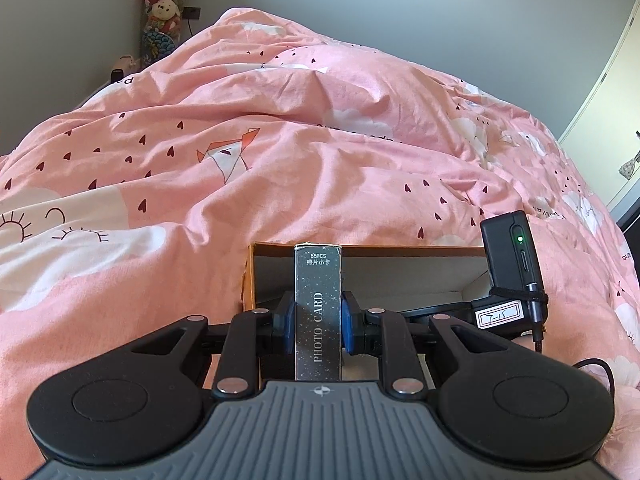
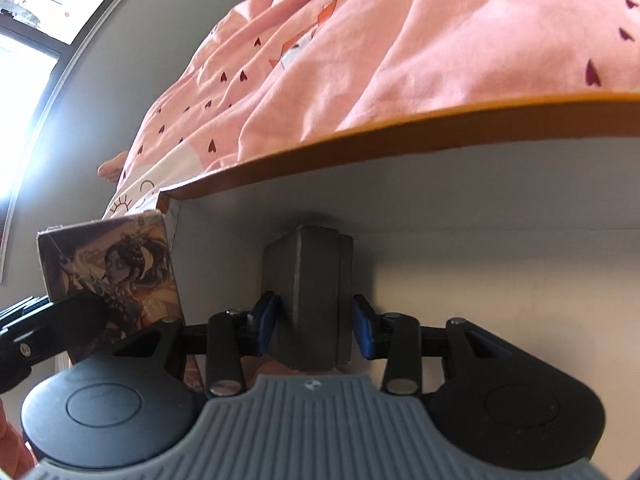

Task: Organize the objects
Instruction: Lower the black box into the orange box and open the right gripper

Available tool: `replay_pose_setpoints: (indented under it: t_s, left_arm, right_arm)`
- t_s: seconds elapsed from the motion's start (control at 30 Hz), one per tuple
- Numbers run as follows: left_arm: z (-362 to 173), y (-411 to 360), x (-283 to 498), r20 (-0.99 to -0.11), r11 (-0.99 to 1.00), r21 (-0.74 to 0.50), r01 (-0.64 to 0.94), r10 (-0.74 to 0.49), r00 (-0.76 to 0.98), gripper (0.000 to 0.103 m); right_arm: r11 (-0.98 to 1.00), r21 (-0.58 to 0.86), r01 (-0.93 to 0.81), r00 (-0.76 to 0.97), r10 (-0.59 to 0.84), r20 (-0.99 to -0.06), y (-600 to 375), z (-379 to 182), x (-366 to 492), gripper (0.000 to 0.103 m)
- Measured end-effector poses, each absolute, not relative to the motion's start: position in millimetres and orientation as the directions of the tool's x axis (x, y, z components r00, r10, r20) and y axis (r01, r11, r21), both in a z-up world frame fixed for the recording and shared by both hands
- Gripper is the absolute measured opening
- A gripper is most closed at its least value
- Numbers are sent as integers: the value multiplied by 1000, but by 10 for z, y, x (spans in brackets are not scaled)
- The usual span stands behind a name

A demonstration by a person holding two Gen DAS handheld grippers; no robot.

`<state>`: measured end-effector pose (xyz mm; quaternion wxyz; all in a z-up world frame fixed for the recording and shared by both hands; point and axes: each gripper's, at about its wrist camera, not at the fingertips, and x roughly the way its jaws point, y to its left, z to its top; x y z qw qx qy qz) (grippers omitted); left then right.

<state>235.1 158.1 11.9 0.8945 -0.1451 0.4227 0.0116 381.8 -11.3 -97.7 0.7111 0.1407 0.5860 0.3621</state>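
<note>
Left fingers [image 1: 318,320] clamp photo card box [image 1: 318,312] above tray [image 1: 360,250]; right fingers [image 2: 314,322] grip grey block [image 2: 310,300]. I fear a collision inside.

Pink duvet [image 1: 320,128] w/ heart, cloud & sun prints is covering the bed, lying rumpled. Grey walls [image 1: 60,28] are standing behind it. Plush toys [image 1: 162,4] are piling up in the far corner, wall socket [image 1: 191,13] just beside. Bright daylight is pouring thru a window [image 2: 24,92] in the right-wrist view.
</note>
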Motion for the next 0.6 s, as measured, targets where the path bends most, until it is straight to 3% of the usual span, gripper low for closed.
replay_pose_setpoints:
  t_s: [0.2, 0.3, 0.37, 0.43, 0.6]
  left_arm:
    - [116, 1584, 2350, -759, 957, -252, -145, -103, 643, 25]
    - [112, 1585, 2356, -761, 957, -251, -144, -103, 640, 25]
    - [109, 1586, 2368, -763, 958, -250, -142, -105, 638, 25]
    - [93, 1569, 2389, -766, 960, -243, -137, -103, 635, 25]
    - [44, 1499, 2462, -777, 970, -219, -103, -109, 621, 25]
  right_arm:
    - [755, 544, -365, 69, 605, -793, -85, -998, 3808, 52]
    - [756, 541, -368, 77, 605, -793, -140, -983, 3771, 51]
    - [744, 562, -361, 81, 626, -776, -212, -979, 3758, 27]
    - [718, 599, -355, 56, 656, -753, -218, -987, 3762, 15]
    - [714, 601, -358, 57, 659, -750, -219, -986, 3740, 15]
